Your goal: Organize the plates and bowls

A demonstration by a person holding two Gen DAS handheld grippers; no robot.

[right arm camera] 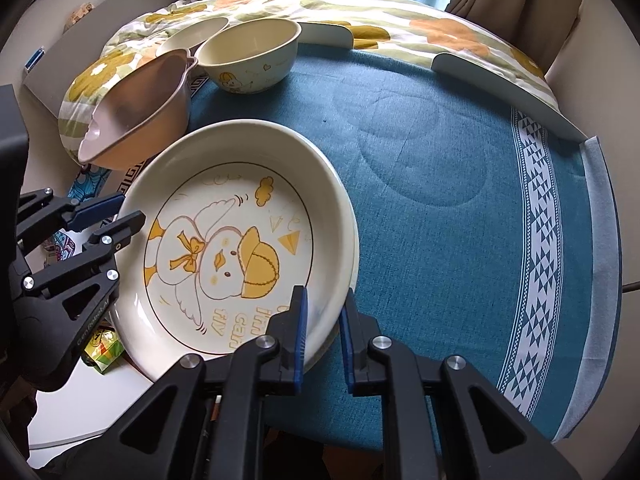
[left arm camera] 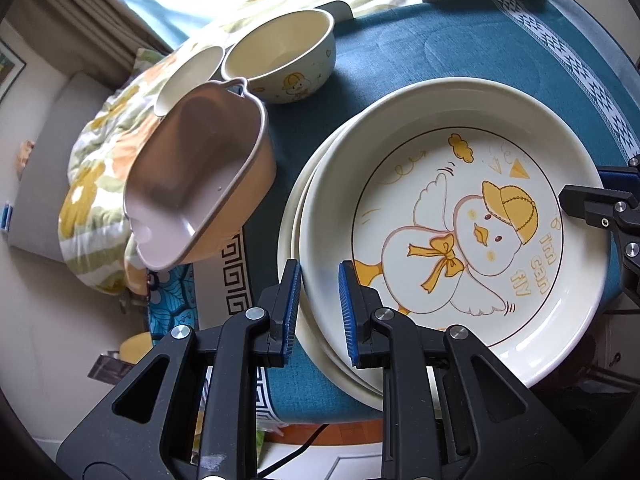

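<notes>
A cream duck-print plate point(left arm camera: 460, 232) lies on top of a stack of plates on the blue tablecloth; it also shows in the right wrist view point(right arm camera: 240, 248). My left gripper point(left arm camera: 320, 312) straddles the stack's near-left rim with its jaws apart. My right gripper point(right arm camera: 322, 336) straddles the plate's opposite rim, jaws apart, not clamped. A pink-brown eared bowl point(left arm camera: 192, 176) sits at the table's left edge. A cream duck bowl point(left arm camera: 280, 56) and a small white dish point(left arm camera: 188, 76) stand behind it.
The blue tablecloth point(right arm camera: 460, 200) covers the round table, with a white patterned border point(right arm camera: 540, 240) on the right. A floral quilt point(right arm camera: 360, 12) lies beyond the table. Chair backs point(right arm camera: 500, 76) stand at the far edge. A snack packet point(right arm camera: 104, 350) lies below the table.
</notes>
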